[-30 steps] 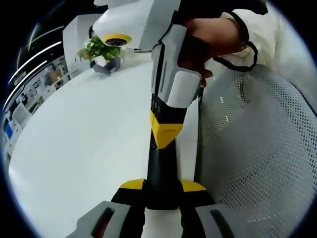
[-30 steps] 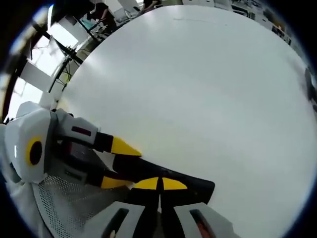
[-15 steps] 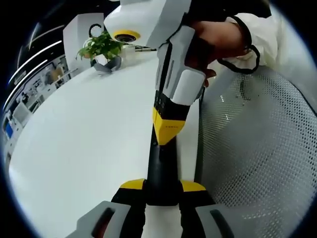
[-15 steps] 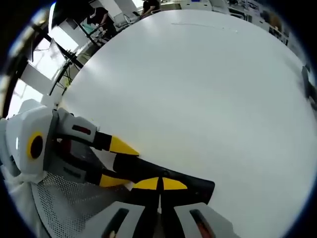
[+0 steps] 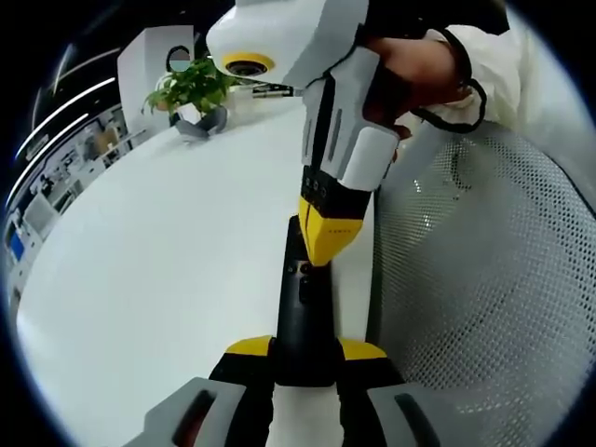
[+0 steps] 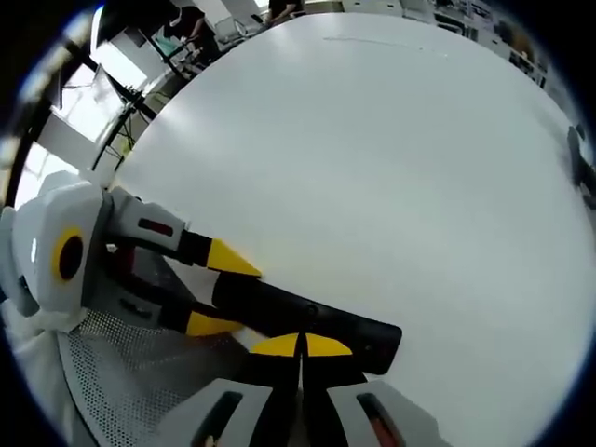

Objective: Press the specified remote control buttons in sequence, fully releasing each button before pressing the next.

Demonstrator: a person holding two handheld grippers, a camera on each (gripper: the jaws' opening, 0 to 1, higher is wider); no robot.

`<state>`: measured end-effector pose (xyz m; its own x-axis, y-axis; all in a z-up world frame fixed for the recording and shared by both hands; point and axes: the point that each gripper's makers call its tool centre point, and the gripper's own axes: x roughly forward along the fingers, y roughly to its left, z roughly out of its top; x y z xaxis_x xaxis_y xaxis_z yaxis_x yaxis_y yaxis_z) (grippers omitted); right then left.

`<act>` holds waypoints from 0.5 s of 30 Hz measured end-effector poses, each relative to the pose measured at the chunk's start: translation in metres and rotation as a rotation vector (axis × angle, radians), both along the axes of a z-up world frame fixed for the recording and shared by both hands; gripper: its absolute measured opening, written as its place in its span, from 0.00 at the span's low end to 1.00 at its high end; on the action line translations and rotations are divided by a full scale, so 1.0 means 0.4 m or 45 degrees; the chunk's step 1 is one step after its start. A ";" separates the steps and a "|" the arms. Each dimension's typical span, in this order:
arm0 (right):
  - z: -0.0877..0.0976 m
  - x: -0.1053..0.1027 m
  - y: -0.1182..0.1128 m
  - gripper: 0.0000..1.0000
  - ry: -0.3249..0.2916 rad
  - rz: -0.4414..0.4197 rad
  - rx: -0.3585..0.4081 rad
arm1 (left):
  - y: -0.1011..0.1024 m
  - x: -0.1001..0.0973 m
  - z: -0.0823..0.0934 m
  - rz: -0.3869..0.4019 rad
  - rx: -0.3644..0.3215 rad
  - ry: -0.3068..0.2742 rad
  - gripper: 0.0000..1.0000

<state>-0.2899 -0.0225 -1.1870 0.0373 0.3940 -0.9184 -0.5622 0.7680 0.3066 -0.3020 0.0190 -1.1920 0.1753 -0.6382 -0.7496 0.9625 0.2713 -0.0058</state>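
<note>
A slim black plastic remote control [image 5: 300,307] is lying along the edge of the smooth round white table [image 5: 158,270], one end clamped between the yellow-tipped jaws of the left gripper [image 5: 305,358]. The right gripper [image 5: 328,244], jaws pinched together into a wedge, is poising its tip just above the small round buttons, seemingly between presses; how many presses remain cannot be judged. A white perforated mesh chair [image 5: 466,279] is standing beside the table, and a small leafy green potted plant [image 5: 189,93] is sitting well apart.

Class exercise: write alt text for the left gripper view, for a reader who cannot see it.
The left gripper holds one end of a black remote control between its yellow-tipped jaws, while the right gripper, held in a person's hand, points its closed yellow tips down at the remote's buttons. A white table, a potted plant and a mesh chair surround them.
</note>
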 end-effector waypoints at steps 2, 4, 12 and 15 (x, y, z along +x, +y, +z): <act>0.003 -0.002 0.004 0.00 0.004 0.003 0.006 | 0.000 0.000 0.000 0.000 -0.001 0.000 0.25; 0.003 -0.005 0.009 0.00 0.011 0.009 0.009 | 0.000 0.000 0.001 0.000 -0.001 0.000 0.25; -0.006 -0.017 0.009 0.00 0.018 0.034 0.000 | -0.001 0.001 0.001 0.004 -0.006 0.002 0.25; -0.008 -0.018 0.008 0.00 0.022 0.043 -0.005 | -0.002 0.000 0.002 0.003 -0.008 0.002 0.25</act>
<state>-0.2970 -0.0192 -1.1901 0.0085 0.3913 -0.9202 -0.5825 0.7499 0.3135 -0.3020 0.0182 -1.1913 0.1758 -0.6423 -0.7461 0.9618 0.2735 -0.0089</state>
